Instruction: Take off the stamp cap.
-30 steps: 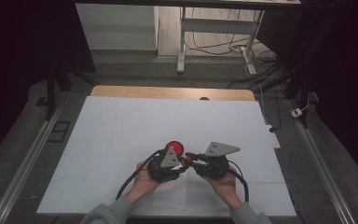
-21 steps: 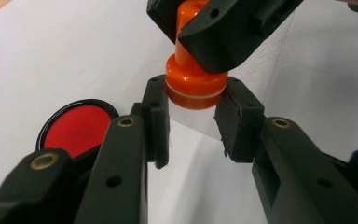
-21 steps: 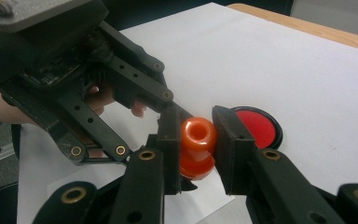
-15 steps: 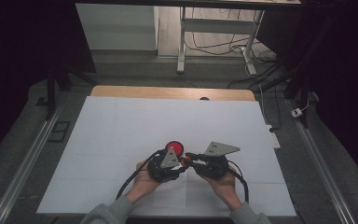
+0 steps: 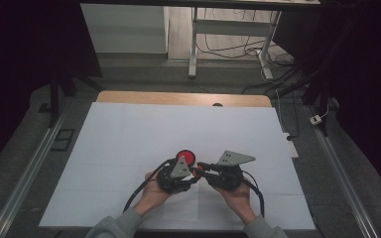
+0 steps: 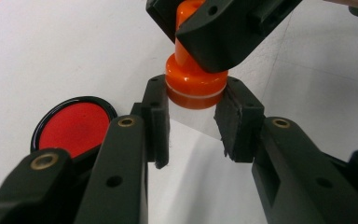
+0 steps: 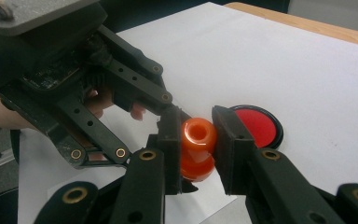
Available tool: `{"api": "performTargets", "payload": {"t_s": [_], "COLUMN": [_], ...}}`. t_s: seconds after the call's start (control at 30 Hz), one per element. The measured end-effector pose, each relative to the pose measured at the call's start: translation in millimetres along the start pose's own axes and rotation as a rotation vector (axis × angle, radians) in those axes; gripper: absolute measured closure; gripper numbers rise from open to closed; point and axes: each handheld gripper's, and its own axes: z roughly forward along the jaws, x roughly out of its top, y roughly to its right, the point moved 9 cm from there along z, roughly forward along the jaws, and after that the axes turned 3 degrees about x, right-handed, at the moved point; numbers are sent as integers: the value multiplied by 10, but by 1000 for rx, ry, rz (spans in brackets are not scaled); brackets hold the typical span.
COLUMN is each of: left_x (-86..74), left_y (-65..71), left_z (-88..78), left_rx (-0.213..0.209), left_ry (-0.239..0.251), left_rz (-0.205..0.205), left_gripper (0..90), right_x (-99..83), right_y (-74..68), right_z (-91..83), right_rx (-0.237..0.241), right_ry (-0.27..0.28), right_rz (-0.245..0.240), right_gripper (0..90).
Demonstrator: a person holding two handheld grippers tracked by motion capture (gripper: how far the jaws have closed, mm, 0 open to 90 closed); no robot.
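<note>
High view: above the bench's 6 o'clock edge, facing 12 o'clock, far.
Left gripper view: low, close.
Right gripper view: low, close.
Shared: orange knob, red disc.

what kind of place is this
Probably a lab or recording room: a table covered in plain white paper, loose cables on the floor behind it, and dark curtained surroundings.
</note>
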Motion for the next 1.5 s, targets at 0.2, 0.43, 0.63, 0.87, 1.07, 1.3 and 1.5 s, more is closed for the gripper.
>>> {"api": "performTargets", "payload": {"t_s": [0.2, 0.43, 0.63, 0.87, 1.07, 1.3, 1.5], "left_x": [0, -1, -4, -8, -178, -131, -108], "left_y": [-3, -8, -9, -11, 0, -93, -132], "left_z": [-1, -4, -3, 0, 103, 2, -76], "left_rx": [-4, -6, -2, 8, 5, 39, 39], "left_ry": [1, 5, 3, 7, -57, -39, -7], "left_rz": [-4, -6, -1, 8, -9, -2, -20], "left_gripper": [658, 658, 658, 658, 659, 657, 656], "right_x": [5, 5, 8, 6, 172, 161, 170], "right_y": [-3, -7, -11, -7, 107, 134, 133], "right_z": [3, 1, 8, 3, -215, -261, -271], "right_rx": [-5, -8, -14, -13, -65, -56, -37], "right_ry": [8, 7, 13, 11, 101, 111, 115], "right_rz": [6, 4, 1, 5, 10, 19, 20], "right_gripper": [729, 729, 730, 730, 730, 730, 729]}}
